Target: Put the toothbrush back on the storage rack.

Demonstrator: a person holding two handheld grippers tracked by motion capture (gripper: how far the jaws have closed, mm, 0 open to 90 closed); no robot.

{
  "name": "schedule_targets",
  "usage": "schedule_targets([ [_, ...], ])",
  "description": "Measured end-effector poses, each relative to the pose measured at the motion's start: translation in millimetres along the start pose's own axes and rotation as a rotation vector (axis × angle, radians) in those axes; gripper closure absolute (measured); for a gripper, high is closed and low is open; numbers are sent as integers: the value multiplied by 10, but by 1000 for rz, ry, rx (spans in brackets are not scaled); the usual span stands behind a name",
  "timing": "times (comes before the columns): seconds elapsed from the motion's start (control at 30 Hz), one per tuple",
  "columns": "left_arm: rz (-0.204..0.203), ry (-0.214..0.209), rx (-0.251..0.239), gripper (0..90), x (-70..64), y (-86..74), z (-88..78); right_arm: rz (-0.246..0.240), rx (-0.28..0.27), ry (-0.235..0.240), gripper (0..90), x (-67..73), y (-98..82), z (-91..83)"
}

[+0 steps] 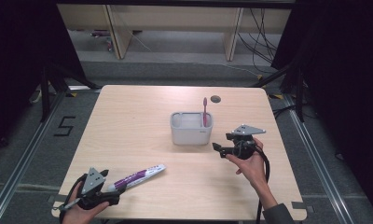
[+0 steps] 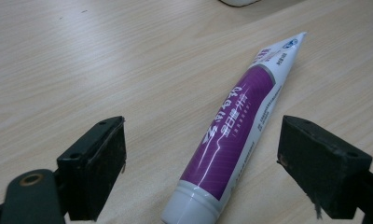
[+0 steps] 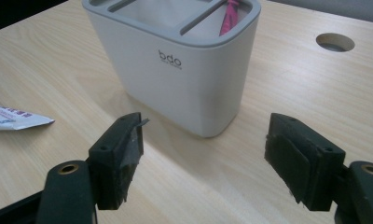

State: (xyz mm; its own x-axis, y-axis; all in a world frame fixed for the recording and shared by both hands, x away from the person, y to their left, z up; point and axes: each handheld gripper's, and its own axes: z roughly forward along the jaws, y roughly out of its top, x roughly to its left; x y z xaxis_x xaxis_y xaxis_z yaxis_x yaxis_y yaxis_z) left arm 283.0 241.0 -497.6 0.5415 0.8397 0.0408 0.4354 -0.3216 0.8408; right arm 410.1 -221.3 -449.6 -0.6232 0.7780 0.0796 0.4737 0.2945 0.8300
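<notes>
Toothpaste tube (image 2: 236, 126) lies flat on the counter (image 1: 142, 140) between the wide-open left tongs (image 2: 201, 163), light, soft and slick, so best pinched near its stiffer cap shoulder; right tongs (image 3: 203, 158) gape empty

Right gripper view: the right gripper (image 3: 203, 158) hovers low over the light wooden tabletop (image 3: 287, 93), its two black fingers (image 3: 117, 158) spread wide with nothing between them. Just beyond them stands a white holder (image 3: 175, 70) with a grey compartmented rim and the lettering "bdo", a pink toothbrush (image 3: 231, 18) resting in its far compartment. The flat end of a toothpaste tube (image 3: 14, 117) lies at the left edge, and a round hole (image 3: 335, 42) pierces the tabletop at upper right.
</notes>
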Motion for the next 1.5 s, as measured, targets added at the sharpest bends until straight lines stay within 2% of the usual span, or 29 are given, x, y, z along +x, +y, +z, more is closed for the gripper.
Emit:
schedule_targets([
  [0.03, -1, 0, -2, 150, 1, 0, 3, 14, 12, 13, 286, 18, -8, -9],
  [0.1, -4, -5, -7, 150, -2, 1, 11, 5, 16, 13, 286, 21, -32, -13],
  [0.17, -1, -6, -11, 150, -5, 1, 18, 31, 10, 21, 286, 47, -53, -21],
  [0.2, 0, -7, -10, 150, -5, 1, 16, -4, 9, 17, 286, 31, -57, -27],
  [0.23, 1, -7, -10, 150, -5, 1, 15, 24, 19, 26, 286, 55, -69, -31],
  [0.27, 2, -7, -11, 150, -3, 1, 15, -12, 7, 27, 287, 34, -77, -23],
  [0.3, -4, -6, -11, 150, -4, 2, 13, 23, 23, 24, 292, 63, -85, -37],
  [0.33, -7, -11, -15, 150, -2, 2, 19, -9, 17, 23, 293, 44, -101, -26],
  [0.37, -5, -9, -9, 150, -1, 4, 16, 17, 33, 20, 293, 67, -118, -31],
  [0.4, -1, -10, -8, 150, 2, 5, 19, -10, 32, 18, 293, 50, -128, -25],
  [0.43, 2, -11, -10, 150, 4, 6, 24, 24, 45, 31, 292, 76, -147, -24],
  [0.5, 3, -10, -6, 150, 0, 12, 26, -19, 51, 19, 285, 54, -166, -21],
  [0.57, 4, -11, -6, 150, 3, 9, 22, 22, 57, 19, 284, 86, -191, -28],
  [0.63, -1, -4, -4, 150, 8, 8, 25, -8, 57, 26, 278, 73, -200, -28],
  [0.67, -2, -7, -5, 150, 14, 7, 33, 23, 63, 27, 278, 104, -212, -35],
  [0.7, -1, -8, -5, 150, 15, 9, 36, -2, 60, 43, 278, 90, -218, -26],
  [0.77, -3, -12, -7, 150, 6, 11, 43, 16, 81, 32, 274, 123, -237, -47],
  [0.8, 4, -14, -7, 150, 8, 13, 44, -15, 68, 33, 273, 111, -251, -37],
  [0.83, 8, -16, -7, 150, 9, 14, 44, 17, 86, 39, 271, 139, -256, -54],
  [0.9, 2, -15, -7, 150, 8, 12, 43, 24, 104, 31, 251, 164, -276, -71],
  [0.93, 2, -14, -8, 150, 10, 11, 42, -21, 100, 33, 244, 145, -280, -68],
  [1.0, 3, -13, -8, 150, 10, 12, 39, 14, 111, 36, 245, 186, -308, -89],
  [1.1, 10, -17, -4, 150, 7, 14, 43, -24, 113, 41, 241, 195, -358, -79],
  [1.17, 9, -18, -6, 150, 0, 17, 48, -1, 139, 42, 234, 234, -387, -97],
  [1.23, 9, -18, -5, 150, -1, 16, 47, -52, 144, 36, 220, 231, -402, -99],
  [1.33, 6, -20, -10, 150, 1, 14, 48, -27, 145, 28, 212, 279, -423, -130],
  [1.37, 9, -20, -6, 150, 3, 14, 46, -53, 143, 34, 209, 268, -433, -131],
  [1.4, 8, -20, -5, 150, 1, 13, 45, -12, 154, 38, 205, 300, -452, -143],
  [1.5, 12, -21, -7, 150, -1, 18, 49, -21, 166, 48, 199, 308, -503, -167],
])
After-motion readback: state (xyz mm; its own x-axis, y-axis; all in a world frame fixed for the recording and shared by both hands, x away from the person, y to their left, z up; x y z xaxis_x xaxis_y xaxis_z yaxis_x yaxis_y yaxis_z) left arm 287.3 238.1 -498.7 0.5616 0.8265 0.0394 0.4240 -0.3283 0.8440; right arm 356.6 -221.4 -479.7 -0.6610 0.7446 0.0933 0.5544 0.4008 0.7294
